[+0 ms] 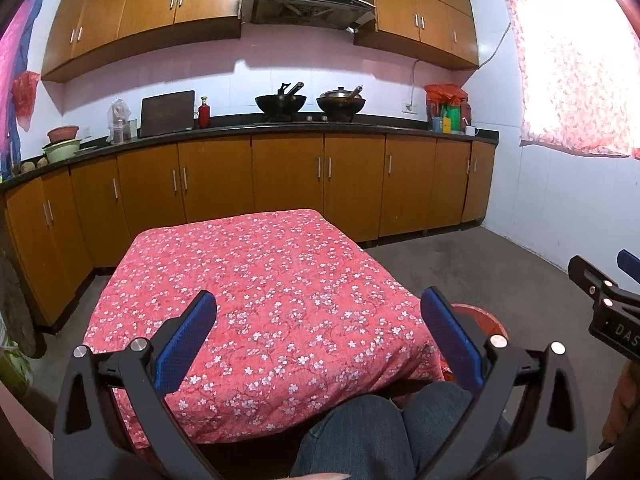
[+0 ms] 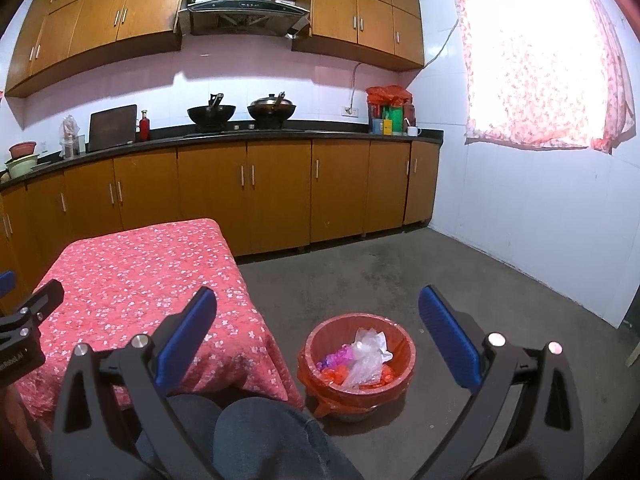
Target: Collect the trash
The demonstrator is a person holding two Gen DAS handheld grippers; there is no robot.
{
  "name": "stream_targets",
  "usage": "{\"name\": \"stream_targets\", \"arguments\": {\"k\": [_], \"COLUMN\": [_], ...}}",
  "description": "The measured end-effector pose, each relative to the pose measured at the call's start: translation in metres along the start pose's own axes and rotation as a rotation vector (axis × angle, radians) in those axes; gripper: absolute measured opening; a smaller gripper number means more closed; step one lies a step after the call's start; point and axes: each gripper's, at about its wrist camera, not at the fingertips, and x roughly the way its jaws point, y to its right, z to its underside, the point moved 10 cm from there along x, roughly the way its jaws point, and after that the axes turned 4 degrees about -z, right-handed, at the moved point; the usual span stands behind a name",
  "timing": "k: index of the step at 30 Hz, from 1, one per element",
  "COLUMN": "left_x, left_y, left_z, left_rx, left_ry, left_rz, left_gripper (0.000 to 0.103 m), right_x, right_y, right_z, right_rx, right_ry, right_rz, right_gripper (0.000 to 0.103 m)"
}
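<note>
A bin (image 2: 402, 364) with a red liner stands on the floor right of the table. It holds clear plastic trash (image 2: 366, 354) and purple and orange scraps. In the left wrist view only the bin's rim (image 1: 486, 318) shows behind my right finger. The table (image 1: 256, 292) has a red floral cloth with nothing on it; it also shows in the right wrist view (image 2: 132, 280). My left gripper (image 1: 318, 304) is open and empty above the table's near edge. My right gripper (image 2: 318, 304) is open and empty above and in front of the bin.
The person's knees (image 2: 256, 436) are under both grippers. Wooden cabinets (image 2: 280, 188) and a dark counter with two woks (image 2: 240, 114) run along the back wall. Grey floor (image 2: 460, 276) lies right of the table. A curtained window (image 2: 540, 64) is on the right wall.
</note>
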Motion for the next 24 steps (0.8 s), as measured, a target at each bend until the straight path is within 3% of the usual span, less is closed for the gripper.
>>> {"name": "stream_targets", "arguments": {"k": [24], "left_x": [-0.0043], "left_y": [-0.0021], "left_z": [-0.0012], "left_rx": [-0.011], "left_ry": [0.006], "left_rz": [0.000], "left_gripper": [0.101], "right_x": [0.0002], "right_y": [-0.0030], "right_z": [0.0011], "right_rx": [0.007], "right_ry": [-0.002], "right_rz": [-0.010], "right_gripper": [0.099]}}
